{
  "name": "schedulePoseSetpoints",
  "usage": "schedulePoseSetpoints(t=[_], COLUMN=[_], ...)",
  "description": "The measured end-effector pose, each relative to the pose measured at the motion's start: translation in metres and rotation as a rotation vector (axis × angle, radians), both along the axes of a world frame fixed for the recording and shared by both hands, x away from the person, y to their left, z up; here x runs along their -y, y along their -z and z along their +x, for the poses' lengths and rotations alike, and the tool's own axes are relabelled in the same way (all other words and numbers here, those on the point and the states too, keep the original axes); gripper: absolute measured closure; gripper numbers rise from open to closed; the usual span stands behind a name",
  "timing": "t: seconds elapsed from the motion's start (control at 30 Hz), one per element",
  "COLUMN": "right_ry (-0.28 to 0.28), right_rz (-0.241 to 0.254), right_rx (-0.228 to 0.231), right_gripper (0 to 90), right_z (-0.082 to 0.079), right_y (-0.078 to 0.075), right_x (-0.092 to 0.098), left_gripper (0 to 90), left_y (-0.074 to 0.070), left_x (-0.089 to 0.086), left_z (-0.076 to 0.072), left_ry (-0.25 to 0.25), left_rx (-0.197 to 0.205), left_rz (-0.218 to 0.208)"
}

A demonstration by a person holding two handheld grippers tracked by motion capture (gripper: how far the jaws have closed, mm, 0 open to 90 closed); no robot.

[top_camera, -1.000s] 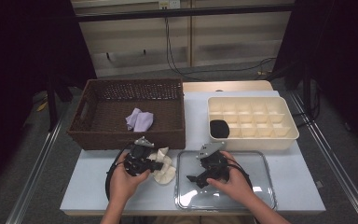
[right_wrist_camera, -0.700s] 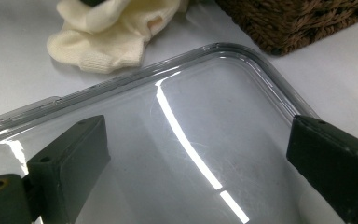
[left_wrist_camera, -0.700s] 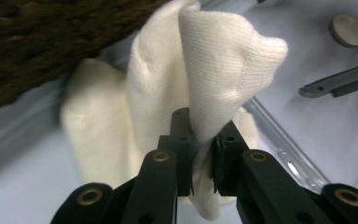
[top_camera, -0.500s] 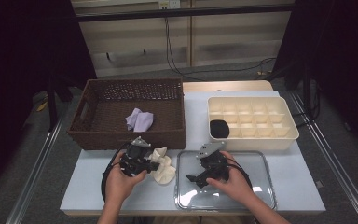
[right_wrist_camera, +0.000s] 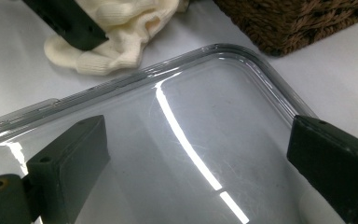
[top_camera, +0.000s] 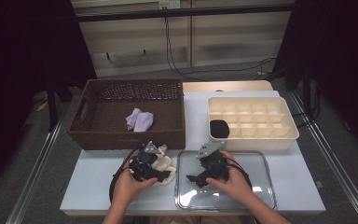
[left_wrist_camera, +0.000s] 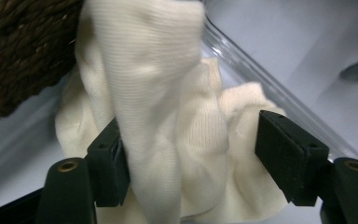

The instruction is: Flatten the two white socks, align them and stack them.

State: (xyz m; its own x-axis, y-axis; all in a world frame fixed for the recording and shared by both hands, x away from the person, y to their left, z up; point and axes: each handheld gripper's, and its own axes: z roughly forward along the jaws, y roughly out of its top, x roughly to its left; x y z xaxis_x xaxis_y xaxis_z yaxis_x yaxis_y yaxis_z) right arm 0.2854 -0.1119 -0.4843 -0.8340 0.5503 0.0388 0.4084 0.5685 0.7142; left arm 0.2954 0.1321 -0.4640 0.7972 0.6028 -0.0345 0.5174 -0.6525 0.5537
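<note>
The cream sock (left_wrist_camera: 168,140) lay crumpled on the pale bench (top_camera: 93,186), just in front of the brown wicker basket (top_camera: 121,135) and right beside the left edge of the clear plastic lid (top_camera: 256,186). In the left claw view a fold of it stood up between the two black jaws, brushing the left one, while the right jaw stood clear of the cloth. The left claw (top_camera: 161,173) had just been opening, and the sock sat loose between its jaws rather than pinched. The person's left hand (top_camera: 128,184) held that claw low over the sock. The right claw (top_camera: 196,179) hovered over the near left part of the clear lid, its jaws spread wide with nothing between them but the lid's shiny surface below, as the right claw view showed. The right hand (top_camera: 235,179) rested above the lid. Inside the basket lay a small lilac cloth (top_camera: 139,120). To the right of the basket, behind the lid, stood a cream tray with many small compartments (top_camera: 279,137), and a dark rolled thing (top_camera: 219,128) sat in its near left compartment.
</note>
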Motion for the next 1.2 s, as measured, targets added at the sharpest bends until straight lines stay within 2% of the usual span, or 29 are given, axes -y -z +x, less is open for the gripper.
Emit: schedulePoseSetpoints(t=[0.07, 0.17, 0.27, 0.4, 0.47, 0.57, 0.67, 0.73, 0.8, 0.93, 1.07, 1.2], right_ry=[0.001, 0.0, 0.0, 0.001, 0.0, -0.001, 0.0, -0.002, 0.001, 0.001, 0.002, -0.009], right_rz=[0.0, 0.004, 0.005, 0.006, 0.006, 0.005, 0.006, 0.005, 0.006, 0.005, 0.006, 0.004], right_rx=[-0.002, -0.003, 0.001, 0.001, 0.001, 0.0, 0.0, 0.002, 0.001, 0.001, 0.0, -0.005], right_gripper=[4.8, 4.8, 4.7, 4.7, 4.7, 4.7, 4.7, 4.7, 4.7, 4.7, 4.4, 2.6], right_z=[0.0, 0.0, 0.001, 0.001, 0.001, 0.001, 0.001, 0.001, 0.001, 0.001, 0.001, 0.0], right_y=[0.0, 0.0, 0.0, 0.0, 0.0, 0.0, 0.0, 0.0, 0.0, 0.0, 0.0, 0.0], right_x=[0.0, 0.0, -0.001, -0.001, -0.001, -0.001, -0.001, -0.001, -0.001, -0.001, -0.001, -0.001], left_gripper=[33.0, 38.3, 51.6, 66.3, 74.3, 77.6, 78.7, 78.6, 78.6, 78.6, 78.7, 78.6], left_y=[0.0, -0.001, -0.002, -0.005, -0.006, -0.008, -0.015, -0.02, -0.025, -0.031, -0.031, -0.031], left_x=[0.003, 0.004, 0.003, 0.002, 0.001, -0.001, -0.003, -0.001, 0.002, 0.005, 0.008, 0.013], left_z=[-0.002, -0.004, -0.005, -0.003, -0.001, 0.003, 0.003, 0.003, 0.003, 0.003, 0.007, 0.008], left_ry=[0.0, -0.003, 0.005, -0.021, -0.04, -0.051, -0.037, -0.022, -0.015, -0.008, -0.011, 0.019], left_rx=[0.013, 0.019, 0.016, -0.023, -0.068, -0.111, -0.173, -0.176, -0.188, -0.196, -0.203, -0.229], left_rz=[0.024, 0.012, 0.01, -0.003, -0.026, -0.047, -0.115, -0.145, -0.196, -0.248, -0.27, -0.31])
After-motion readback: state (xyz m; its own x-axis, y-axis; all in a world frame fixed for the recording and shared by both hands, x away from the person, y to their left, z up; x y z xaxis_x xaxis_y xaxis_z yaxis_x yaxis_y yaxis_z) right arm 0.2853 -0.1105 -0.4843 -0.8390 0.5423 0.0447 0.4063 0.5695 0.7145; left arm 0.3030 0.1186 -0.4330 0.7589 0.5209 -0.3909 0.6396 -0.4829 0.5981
